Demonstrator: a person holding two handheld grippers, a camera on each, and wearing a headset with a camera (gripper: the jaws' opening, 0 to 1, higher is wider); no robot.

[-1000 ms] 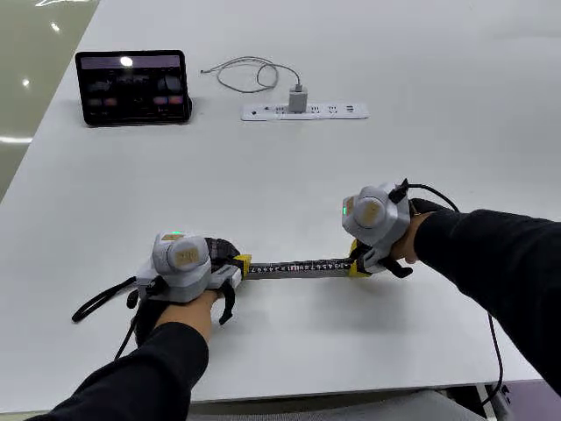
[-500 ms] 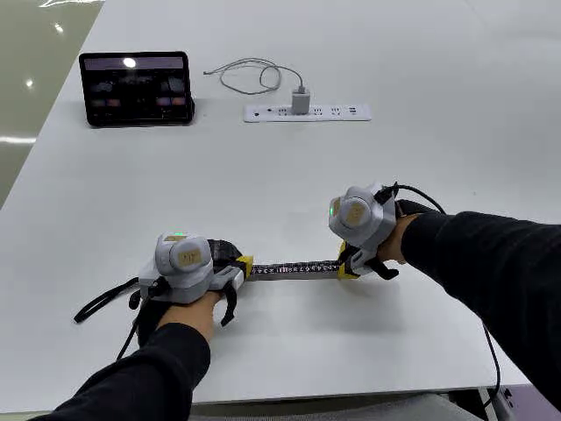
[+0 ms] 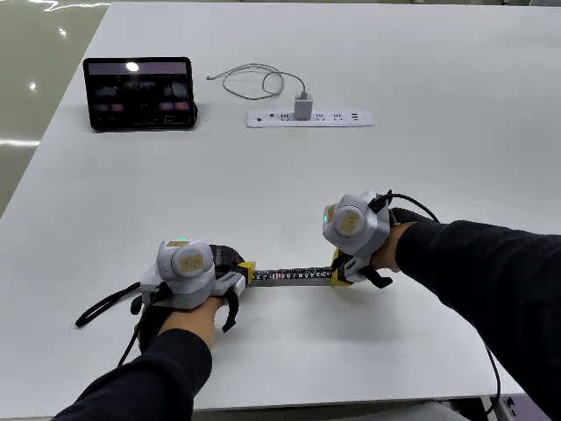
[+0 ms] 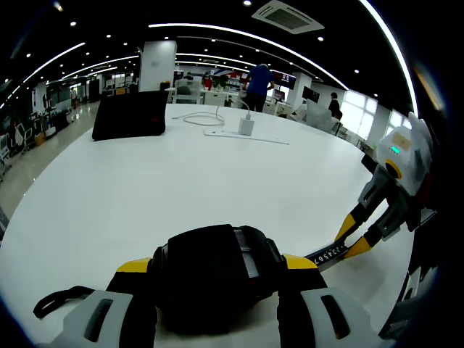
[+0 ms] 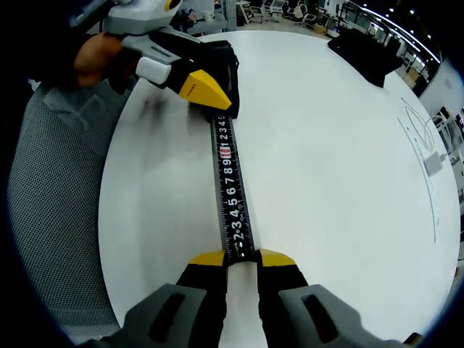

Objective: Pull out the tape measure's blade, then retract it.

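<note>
A: Pulling finished?
B: Partly, it is judged. The blade is drawn out a short way and laid flat on the table. Its tip is pinched in the right gripper, jaws closed on it. The tape measure case is clamped by the left gripper.
A: Remaining?
B: Retraction is not yet done.

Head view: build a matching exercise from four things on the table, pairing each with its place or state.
1. tablet
2. power strip
3. tape measure case
4. blade tip

A. clamped in the right gripper
B. standing at far left
C. clamped in the left gripper
D. far middle, charger plugged in

Pairs: 1-B, 2-D, 3-C, 4-A
</note>
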